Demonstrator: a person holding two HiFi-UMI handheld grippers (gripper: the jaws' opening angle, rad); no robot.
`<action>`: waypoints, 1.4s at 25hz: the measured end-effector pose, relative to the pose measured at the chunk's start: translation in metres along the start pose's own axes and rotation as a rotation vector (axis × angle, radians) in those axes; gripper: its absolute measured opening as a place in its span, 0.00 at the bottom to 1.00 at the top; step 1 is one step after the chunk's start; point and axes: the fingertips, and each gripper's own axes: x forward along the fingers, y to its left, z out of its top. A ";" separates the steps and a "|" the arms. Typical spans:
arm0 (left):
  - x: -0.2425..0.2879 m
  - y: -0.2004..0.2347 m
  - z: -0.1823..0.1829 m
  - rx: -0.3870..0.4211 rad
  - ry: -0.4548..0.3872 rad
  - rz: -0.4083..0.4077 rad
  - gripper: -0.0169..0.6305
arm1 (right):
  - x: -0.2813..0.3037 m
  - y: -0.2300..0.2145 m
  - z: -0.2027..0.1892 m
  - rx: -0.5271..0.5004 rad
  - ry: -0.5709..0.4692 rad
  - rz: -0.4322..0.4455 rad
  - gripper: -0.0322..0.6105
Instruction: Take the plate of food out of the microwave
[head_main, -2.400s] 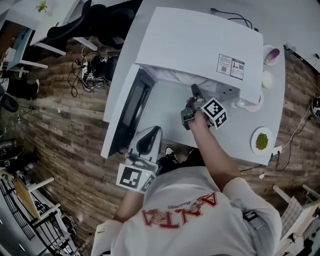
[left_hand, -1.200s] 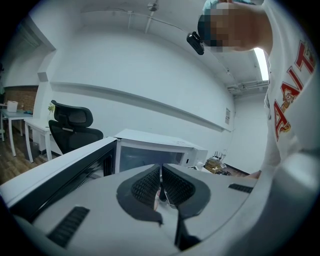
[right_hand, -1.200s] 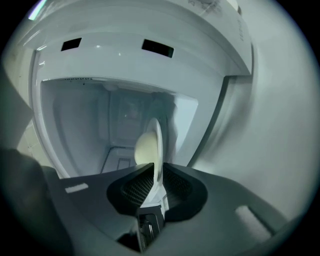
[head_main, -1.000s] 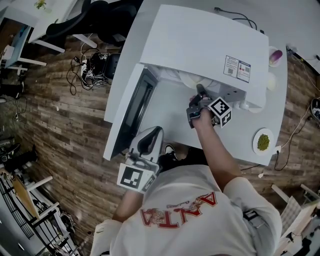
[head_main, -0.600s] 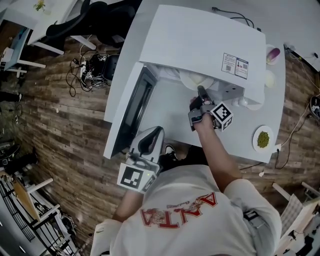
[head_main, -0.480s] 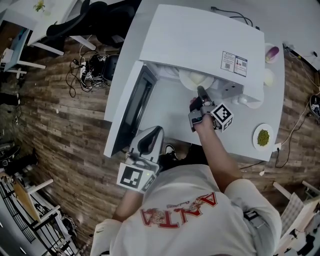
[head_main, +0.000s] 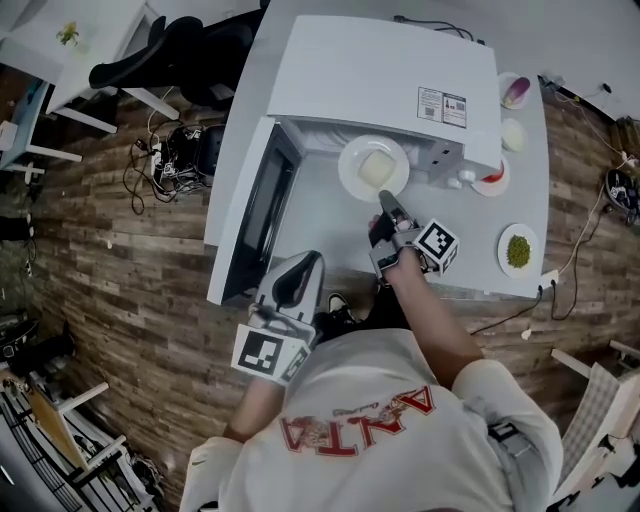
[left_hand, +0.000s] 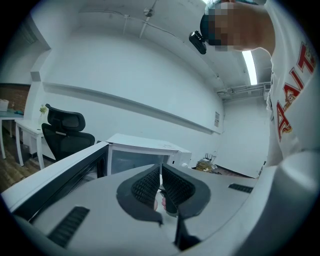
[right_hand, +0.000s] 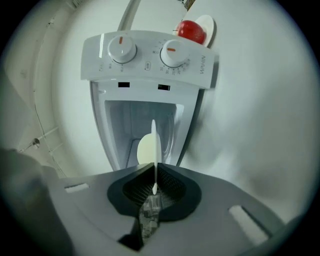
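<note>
A white plate with a pale block of food hangs level just in front of the open white microwave, over the table. My right gripper is shut on the plate's near rim. In the right gripper view the plate shows edge-on, pinched between the pads of the gripper, with the food on its left face and the microwave's cavity behind. My left gripper is held low near the table's front edge, shut and holding nothing.
The microwave door stands swung open to the left. To the right of the microwave are a plate with something red, a small plate of greens and a dish. An office chair and cables lie on the wooden floor.
The right gripper has drawn the plate out of the microwave's cavity toward the person; it now shows whole in front of the opening. The left gripper has stayed put.
</note>
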 end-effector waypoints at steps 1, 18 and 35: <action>-0.002 -0.003 0.000 0.003 -0.001 -0.010 0.06 | -0.008 -0.001 -0.004 -0.001 0.003 -0.001 0.08; -0.005 -0.090 -0.011 0.032 0.009 -0.281 0.06 | -0.157 -0.053 0.017 0.006 -0.135 -0.086 0.08; 0.019 -0.116 -0.021 0.051 0.061 -0.326 0.06 | -0.211 -0.114 0.093 0.058 -0.321 -0.198 0.08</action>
